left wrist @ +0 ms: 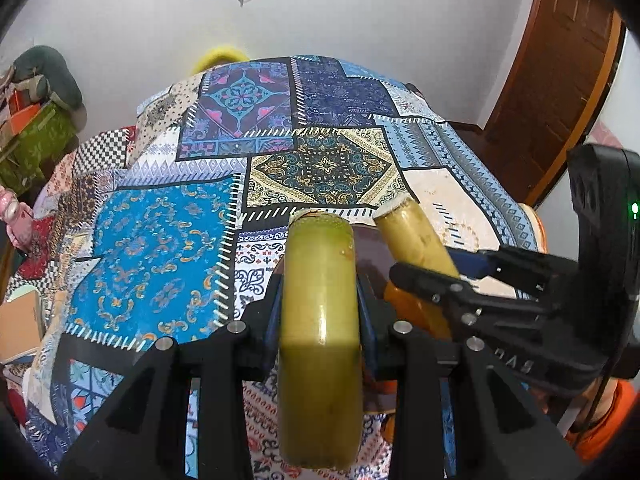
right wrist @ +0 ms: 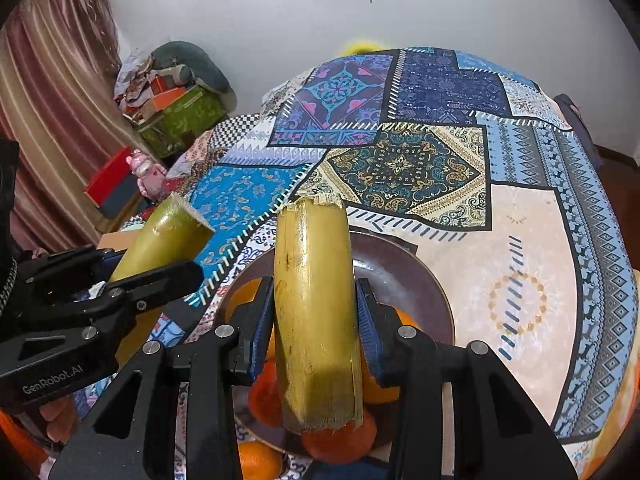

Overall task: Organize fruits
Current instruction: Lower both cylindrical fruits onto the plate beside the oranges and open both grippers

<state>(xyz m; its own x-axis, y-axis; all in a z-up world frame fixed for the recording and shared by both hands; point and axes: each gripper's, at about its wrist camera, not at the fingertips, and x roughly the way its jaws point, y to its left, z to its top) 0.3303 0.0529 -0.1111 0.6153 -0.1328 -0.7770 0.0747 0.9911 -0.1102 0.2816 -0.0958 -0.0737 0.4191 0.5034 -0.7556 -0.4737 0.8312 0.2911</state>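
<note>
My left gripper [left wrist: 319, 292] is shut on a thick yellow-green sugarcane piece [left wrist: 320, 344], held lengthwise above the patterned tablecloth [left wrist: 160, 248]. Beside it, to the right, is my right gripper [left wrist: 460, 276], shut on a second, yellower cane piece [left wrist: 416, 236]. In the right wrist view my right gripper [right wrist: 314, 300] clamps that cane piece [right wrist: 316, 264] over a dark brown plate [right wrist: 424, 292] holding several oranges [right wrist: 340, 440]. My left gripper [right wrist: 152, 276] shows at the left with its cane piece [right wrist: 168, 236] angled upward. One orange [right wrist: 258, 460] lies off the plate at the near edge.
The table is covered by a patchwork cloth [right wrist: 520, 240]. Boxes and clutter [right wrist: 176, 108], a pink toy [right wrist: 146, 172] and a curtain [right wrist: 52, 100] are off to the left. A wooden door [left wrist: 560, 80] stands at the right. A person's orange sleeve [left wrist: 612, 420] is near the right gripper.
</note>
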